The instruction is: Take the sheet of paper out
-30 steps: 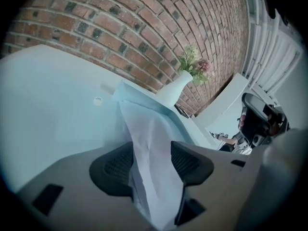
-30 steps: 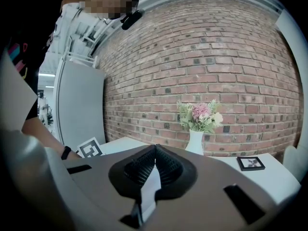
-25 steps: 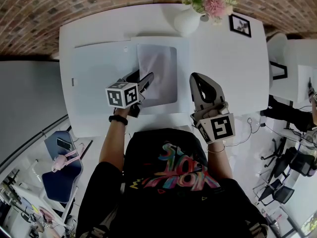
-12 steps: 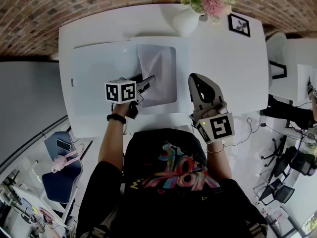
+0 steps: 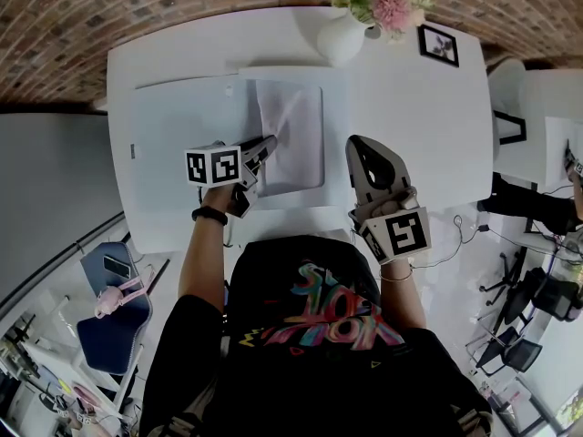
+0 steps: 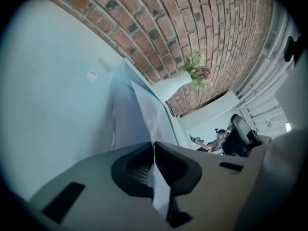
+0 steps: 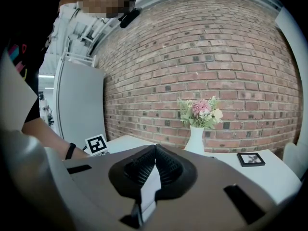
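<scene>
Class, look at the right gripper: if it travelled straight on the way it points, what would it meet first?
Probably the bare white table top, since the right gripper tilts slightly down. Beyond stands the white vase, a little right of its line. Depth is unclear.

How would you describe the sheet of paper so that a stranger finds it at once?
On the white table by the brick wall lies a large pale blue folder. The sheet of paper is at its right part: whiter than the folder, and pinched at its edge by the left gripper, whose fingers have just closed.
</scene>
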`<action>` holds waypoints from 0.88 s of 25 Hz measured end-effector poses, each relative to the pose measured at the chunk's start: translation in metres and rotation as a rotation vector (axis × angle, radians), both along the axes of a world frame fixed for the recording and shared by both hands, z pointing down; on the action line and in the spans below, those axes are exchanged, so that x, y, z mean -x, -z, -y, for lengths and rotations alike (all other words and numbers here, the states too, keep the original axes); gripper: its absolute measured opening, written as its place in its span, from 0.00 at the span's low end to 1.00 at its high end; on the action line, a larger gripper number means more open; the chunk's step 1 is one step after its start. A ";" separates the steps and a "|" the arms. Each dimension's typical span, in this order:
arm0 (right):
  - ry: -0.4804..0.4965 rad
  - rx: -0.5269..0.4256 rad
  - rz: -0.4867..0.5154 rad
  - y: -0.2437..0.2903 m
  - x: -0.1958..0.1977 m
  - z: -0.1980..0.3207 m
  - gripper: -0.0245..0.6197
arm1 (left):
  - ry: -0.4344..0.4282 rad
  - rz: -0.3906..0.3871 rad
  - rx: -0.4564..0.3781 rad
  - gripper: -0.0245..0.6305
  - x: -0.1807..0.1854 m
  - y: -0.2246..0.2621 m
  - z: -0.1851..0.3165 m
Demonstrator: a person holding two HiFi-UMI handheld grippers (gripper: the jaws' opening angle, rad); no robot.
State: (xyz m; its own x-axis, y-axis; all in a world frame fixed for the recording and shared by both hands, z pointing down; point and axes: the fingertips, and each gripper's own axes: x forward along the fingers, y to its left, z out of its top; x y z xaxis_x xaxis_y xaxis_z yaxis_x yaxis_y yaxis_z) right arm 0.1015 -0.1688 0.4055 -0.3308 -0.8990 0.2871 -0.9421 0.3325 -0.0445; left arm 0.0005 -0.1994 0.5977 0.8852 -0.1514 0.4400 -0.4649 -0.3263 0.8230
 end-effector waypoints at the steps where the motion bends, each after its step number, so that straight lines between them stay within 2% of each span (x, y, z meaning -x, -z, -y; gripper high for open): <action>1: 0.003 0.008 -0.006 -0.002 0.000 -0.001 0.07 | 0.001 -0.004 0.003 0.08 0.001 0.001 0.000; 6: -0.002 -0.030 0.016 0.006 0.004 0.004 0.07 | -0.001 -0.058 0.006 0.07 0.001 0.010 -0.001; 10: 0.022 0.049 -0.039 -0.008 0.001 -0.005 0.07 | 0.010 -0.083 0.002 0.07 0.004 0.014 0.000; 14: 0.006 -0.029 0.010 0.008 0.005 0.003 0.07 | 0.015 -0.132 -0.008 0.07 0.006 0.029 0.002; 22: 0.036 -0.036 0.004 0.010 0.015 0.004 0.07 | 0.041 -0.201 -0.054 0.07 0.021 0.053 0.001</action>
State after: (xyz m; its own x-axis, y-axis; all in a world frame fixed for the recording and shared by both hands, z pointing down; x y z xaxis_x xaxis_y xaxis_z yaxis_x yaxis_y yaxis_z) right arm 0.0861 -0.1732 0.3952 -0.3641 -0.8963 0.2532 -0.9294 0.3674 -0.0357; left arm -0.0202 -0.2005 0.5449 0.9469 -0.2074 0.2455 -0.3070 -0.3569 0.8823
